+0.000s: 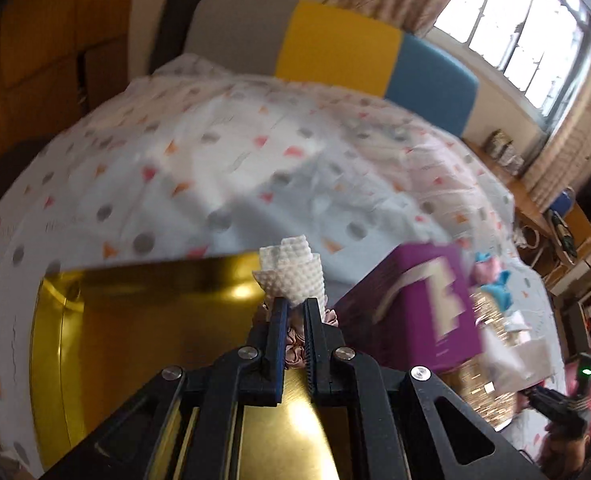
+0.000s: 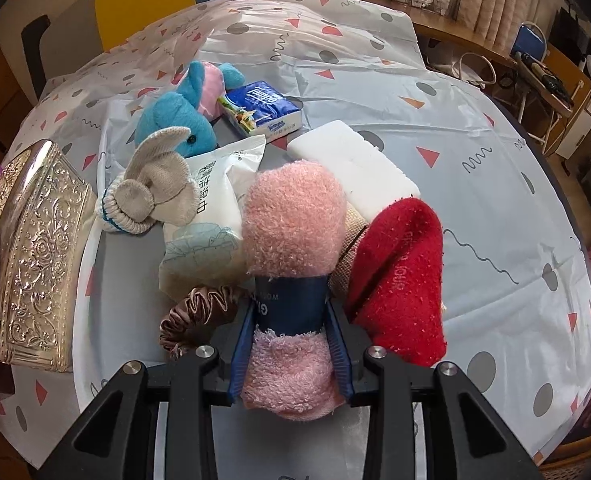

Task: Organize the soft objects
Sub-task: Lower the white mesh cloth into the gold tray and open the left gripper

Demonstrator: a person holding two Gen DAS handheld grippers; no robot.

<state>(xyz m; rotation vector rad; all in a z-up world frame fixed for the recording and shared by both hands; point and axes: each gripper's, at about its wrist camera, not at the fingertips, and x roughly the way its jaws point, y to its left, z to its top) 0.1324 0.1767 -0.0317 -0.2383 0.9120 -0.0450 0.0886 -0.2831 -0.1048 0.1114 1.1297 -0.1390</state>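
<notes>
- Right wrist view: the right gripper [image 2: 291, 340] clenches the pink rolled towel [image 2: 293, 220], long axis running straight ahead, above the bedspread's [image 2: 475, 128] near edge.
- The left gripper [image 1: 294, 306] pinches a white embossed tissue [image 1: 295, 272] over the gold tray's [image 1: 55, 320] far rim.

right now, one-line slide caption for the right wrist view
Right gripper clamps a rolled pink towel by its blue band, above a red sock, scrunchie and plush toys.

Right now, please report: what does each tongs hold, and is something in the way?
Left tongs shut on white tissue wad, above gold tray. Right tongs shut on pink rolled towel. Red sock and brown scrunchie crowd the towel.
</notes>
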